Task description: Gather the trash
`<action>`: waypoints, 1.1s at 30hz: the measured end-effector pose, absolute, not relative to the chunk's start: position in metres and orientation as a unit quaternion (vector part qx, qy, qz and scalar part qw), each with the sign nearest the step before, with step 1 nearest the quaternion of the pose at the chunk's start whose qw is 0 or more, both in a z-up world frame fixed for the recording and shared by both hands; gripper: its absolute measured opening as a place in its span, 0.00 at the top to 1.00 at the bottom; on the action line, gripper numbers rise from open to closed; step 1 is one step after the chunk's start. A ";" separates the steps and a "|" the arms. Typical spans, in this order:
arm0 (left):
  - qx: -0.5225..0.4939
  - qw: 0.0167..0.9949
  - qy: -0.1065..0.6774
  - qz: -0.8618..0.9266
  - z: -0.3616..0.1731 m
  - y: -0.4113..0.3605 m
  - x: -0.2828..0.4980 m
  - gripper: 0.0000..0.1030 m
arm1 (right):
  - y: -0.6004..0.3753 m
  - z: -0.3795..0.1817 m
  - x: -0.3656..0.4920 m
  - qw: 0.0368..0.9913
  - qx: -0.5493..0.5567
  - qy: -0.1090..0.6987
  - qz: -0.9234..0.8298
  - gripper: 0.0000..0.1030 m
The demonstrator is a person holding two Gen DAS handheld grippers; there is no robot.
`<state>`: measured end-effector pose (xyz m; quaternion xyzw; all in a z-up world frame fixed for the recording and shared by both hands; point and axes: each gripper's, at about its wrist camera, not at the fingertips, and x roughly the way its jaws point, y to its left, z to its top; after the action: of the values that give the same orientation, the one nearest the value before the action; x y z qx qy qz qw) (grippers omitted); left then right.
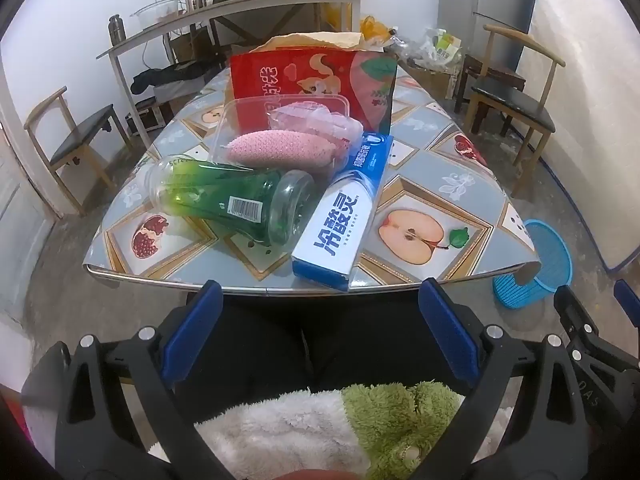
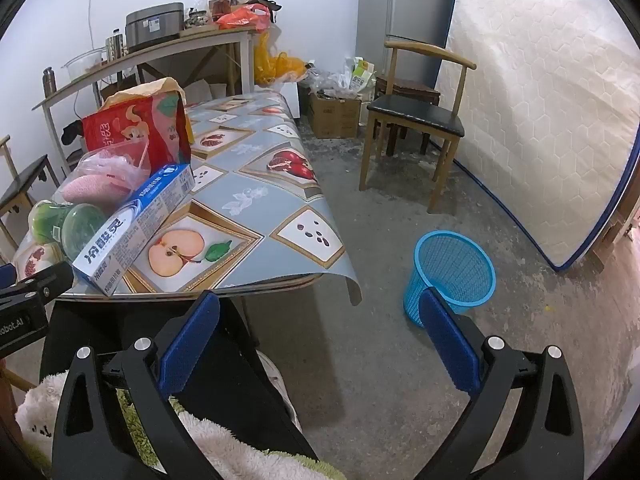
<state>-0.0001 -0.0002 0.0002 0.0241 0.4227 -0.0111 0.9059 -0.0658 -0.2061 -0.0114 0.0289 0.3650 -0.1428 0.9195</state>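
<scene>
Trash sits in a small heap at the near end of the table (image 1: 452,168), and I count five pieces. One green plastic bottle (image 1: 228,200) lies on its side with a barcode sticker facing up. One blue and white toothpaste box (image 1: 344,220) lies beside it, its near end just over the table edge, and it has big Chinese letters I can see but will not try to spell. One clear plastic tray (image 1: 248,120) holds one pink foam net (image 1: 276,148) (the kind that wraps fruit). One red snack bag (image 1: 308,76) stands behind them, with a cartoon fox and Chinese writing on it.

My left gripper (image 1: 320,312) is held low, in front of the table edge and pointing at the heap. Its two blue pads are wide apart with nothing between them. My right gripper (image 2: 320,320) is also low, off to the right side of the table, pointing more at the floor. Its pads are wide apart too, and hold nothing.

One blue basket (image 2: 452,272) stands on the floor by the table corner, past the right gripper. In the right wrist view I can read "obot.AI" on the side of the left gripper. Under both grippers I see a fluffy white and green sleeve (image 1: 320,428).
</scene>
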 end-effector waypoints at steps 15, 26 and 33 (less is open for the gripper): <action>0.021 0.903 0.428 -0.011 0.000 0.001 0.000 0.08 | -0.206 -0.011 -0.065 0.920 0.027 0.363 -0.144 0.06; 0.022 0.903 0.429 -0.010 -0.009 0.007 0.002 0.08 | -0.206 -0.011 -0.065 0.920 0.028 0.363 -0.144 0.06; 0.022 0.902 0.431 -0.010 -0.009 0.008 0.003 0.08 | -0.207 -0.011 -0.066 0.920 0.029 0.363 -0.144 0.06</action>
<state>0.0027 0.0076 -0.0089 0.0221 0.4307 -0.0103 0.9021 -0.0663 -0.2066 -0.0113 0.0287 0.3629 -0.1437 0.9202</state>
